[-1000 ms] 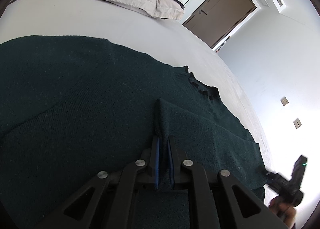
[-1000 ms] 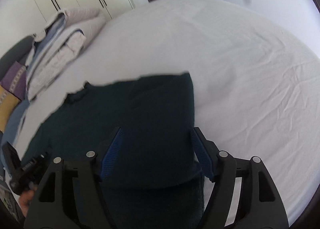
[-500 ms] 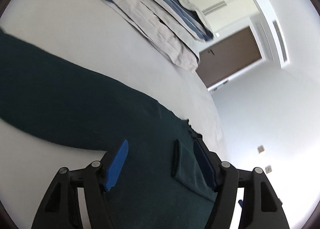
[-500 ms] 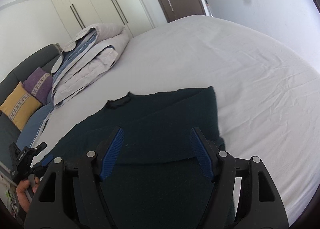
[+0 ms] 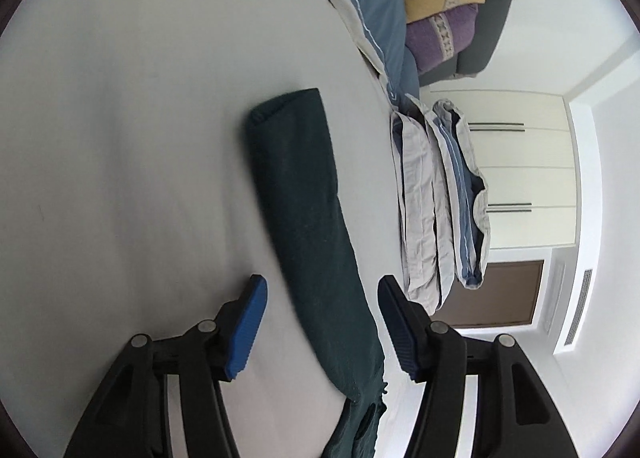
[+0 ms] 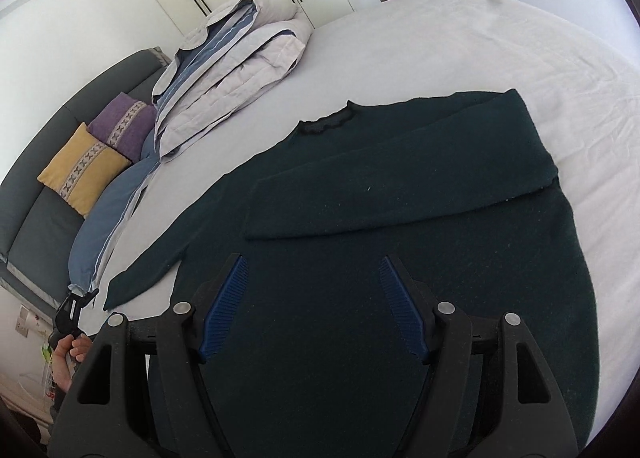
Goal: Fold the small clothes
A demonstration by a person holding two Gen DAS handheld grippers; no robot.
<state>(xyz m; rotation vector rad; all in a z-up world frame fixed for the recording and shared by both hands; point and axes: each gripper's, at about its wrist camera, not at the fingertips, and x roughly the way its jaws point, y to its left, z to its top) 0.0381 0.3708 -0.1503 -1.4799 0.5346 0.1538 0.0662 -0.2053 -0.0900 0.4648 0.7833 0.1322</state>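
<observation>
Right wrist: sweater (image 6: 400, 258) collar points toward wardrobe.

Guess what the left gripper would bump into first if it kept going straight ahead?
Probably the dark green sweater's sleeve, lying on the bed between and ahead of the left gripper's open fingers, though depth is hard to judge.

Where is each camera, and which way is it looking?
Left wrist: on the left gripper, rolled sideways, looking along the sweater's spread sleeve; open blue fingers show.
Right wrist: on the right gripper, looking down over the dark green sweater; open fingers and a hand show.
Both see: sweater, white bed, folded duvet, cushions.
</observation>
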